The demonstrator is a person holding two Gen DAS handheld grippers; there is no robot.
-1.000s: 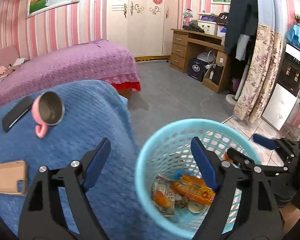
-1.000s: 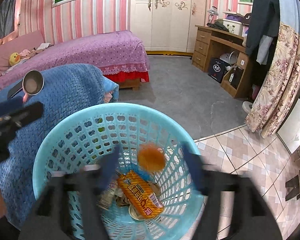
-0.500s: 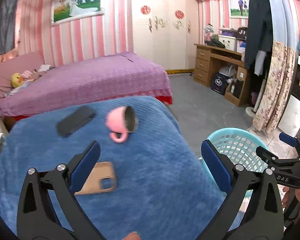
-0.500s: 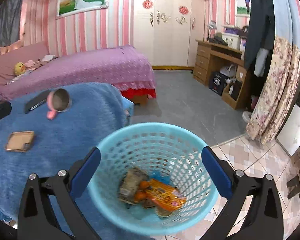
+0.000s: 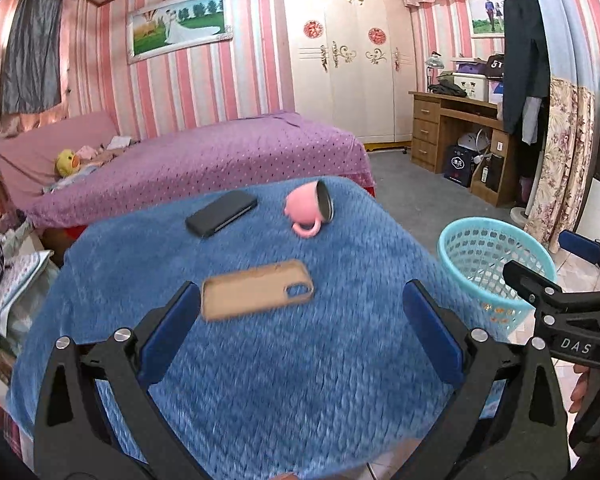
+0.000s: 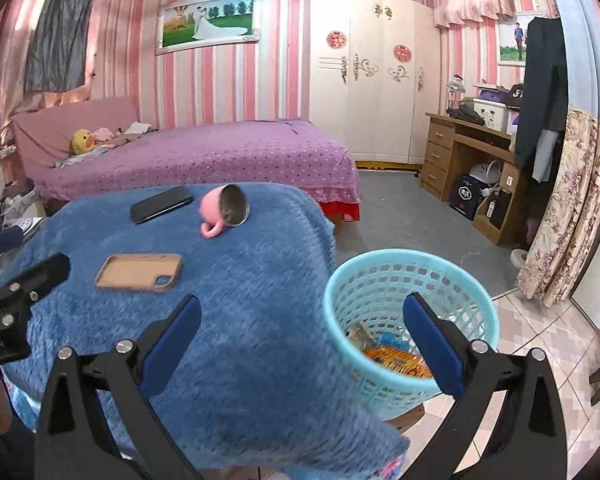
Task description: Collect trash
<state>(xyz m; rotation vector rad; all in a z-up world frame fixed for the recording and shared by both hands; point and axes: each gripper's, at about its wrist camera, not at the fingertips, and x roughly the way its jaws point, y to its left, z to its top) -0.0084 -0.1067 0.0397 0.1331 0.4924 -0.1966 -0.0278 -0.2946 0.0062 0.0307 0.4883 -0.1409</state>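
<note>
**A:** What's in front of you, biggest thing first?

**B:** The blue blanket (image 5: 300, 360), spread over a raised surface and filling the middle of both my views. Behind it, at twelve o'clock, is the purple bed (image 5: 204, 164). Next in size is the basket (image 6: 410, 320), pale blue, standing on the floor just beside the blanket's right edge. From my right claw it sits at about four o'clock; from my left it is out at three.

**A:** And the trash?

**B:** Inside the basket. Through my right camera I see an orange packet (image 6: 398, 362) and other wrappers at the bottom. None shows on the blanket.

**A:** What is on the blanket?

**B:** A tan phone case (image 5: 256, 290) lying flat near the centre. A black phone (image 5: 221, 213) at eleven o'clock from it, well apart. A pink cup (image 5: 309, 210) tipped on its side at one o'clock, its mouth turned right.

**A:** How are your hands set?

**B:** Both point forward and tilt somewhat downward over the blanket's near edge. My left claw (image 5: 300, 332) hangs over the blanket, its jaws spread as wide as they go and nothing between them. They have just been opening. My right claw (image 6: 300, 332) is likewise fully spread and empty, jaws also just opened, with the right finger (image 6: 434, 350) in front of the basket's mouth. Each claw shows at the edge of the other's view.
</note>
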